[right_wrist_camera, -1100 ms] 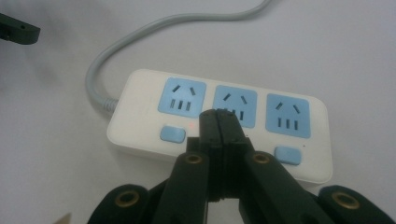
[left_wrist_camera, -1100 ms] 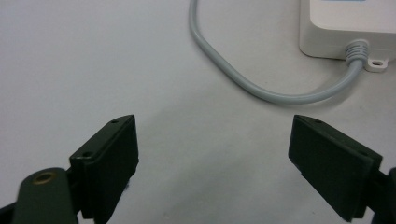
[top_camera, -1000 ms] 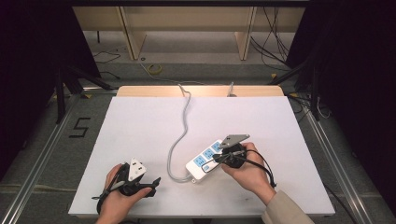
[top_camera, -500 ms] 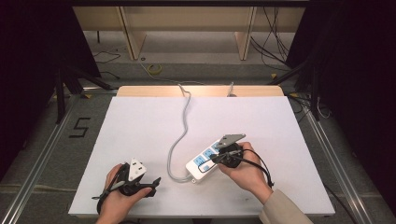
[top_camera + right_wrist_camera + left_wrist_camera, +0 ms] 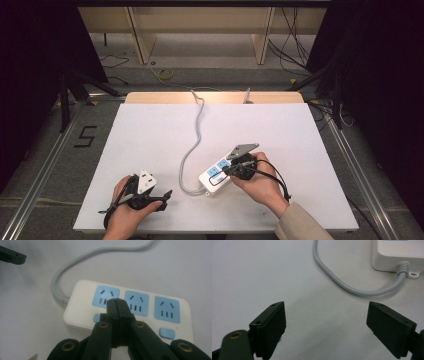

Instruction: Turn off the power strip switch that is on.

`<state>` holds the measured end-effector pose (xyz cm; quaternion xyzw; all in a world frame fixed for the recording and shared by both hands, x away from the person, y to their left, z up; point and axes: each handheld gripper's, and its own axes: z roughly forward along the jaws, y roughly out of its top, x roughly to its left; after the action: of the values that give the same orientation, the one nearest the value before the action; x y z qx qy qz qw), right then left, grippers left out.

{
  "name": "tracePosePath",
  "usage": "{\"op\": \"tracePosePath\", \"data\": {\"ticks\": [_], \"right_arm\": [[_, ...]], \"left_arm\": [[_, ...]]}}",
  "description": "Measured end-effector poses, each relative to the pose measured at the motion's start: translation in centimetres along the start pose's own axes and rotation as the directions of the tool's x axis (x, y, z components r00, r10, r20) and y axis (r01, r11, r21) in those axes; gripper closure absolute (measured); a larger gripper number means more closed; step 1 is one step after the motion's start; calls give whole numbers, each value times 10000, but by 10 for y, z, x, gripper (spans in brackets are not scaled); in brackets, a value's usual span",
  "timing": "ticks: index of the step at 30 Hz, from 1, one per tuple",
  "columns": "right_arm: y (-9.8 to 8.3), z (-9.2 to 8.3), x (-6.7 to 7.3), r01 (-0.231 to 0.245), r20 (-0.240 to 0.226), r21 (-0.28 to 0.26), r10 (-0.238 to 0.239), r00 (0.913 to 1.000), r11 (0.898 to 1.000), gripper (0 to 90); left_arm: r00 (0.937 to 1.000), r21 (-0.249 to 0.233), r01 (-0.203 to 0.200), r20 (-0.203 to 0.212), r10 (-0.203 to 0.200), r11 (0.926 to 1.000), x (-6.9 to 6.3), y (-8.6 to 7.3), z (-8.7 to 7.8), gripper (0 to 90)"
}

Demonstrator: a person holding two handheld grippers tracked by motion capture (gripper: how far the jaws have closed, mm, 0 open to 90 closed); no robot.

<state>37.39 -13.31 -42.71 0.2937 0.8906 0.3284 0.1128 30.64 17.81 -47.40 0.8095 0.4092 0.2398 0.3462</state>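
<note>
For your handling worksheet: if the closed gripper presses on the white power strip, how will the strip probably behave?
The power strip lies flat and broad on the table, so it probably won't tip. Its smooth casing may slide. The grey cable curves loosely, so it looks flexible and might drag a little.

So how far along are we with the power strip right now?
Done: the power strip lies flat on the white table, its grey cord trailing off the far edge. In hand: the right gripper, jaws shut on nothing, hovers over the strip between the first two blue sockets, near a blue switch; contact can't be confirmed. Left: the left gripper waits open beside the cord.
</note>
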Motion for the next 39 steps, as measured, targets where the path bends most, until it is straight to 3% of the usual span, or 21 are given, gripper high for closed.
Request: {"op": "tracePosePath", "data": {"ticks": [39], "right_arm": [[4, 15, 6, 258, -269, 420, -247, 9993, 9988, 900]], "left_arm": [[10000, 1, -30, 11, 30, 10000, -1, 1, 0, 156]]}}
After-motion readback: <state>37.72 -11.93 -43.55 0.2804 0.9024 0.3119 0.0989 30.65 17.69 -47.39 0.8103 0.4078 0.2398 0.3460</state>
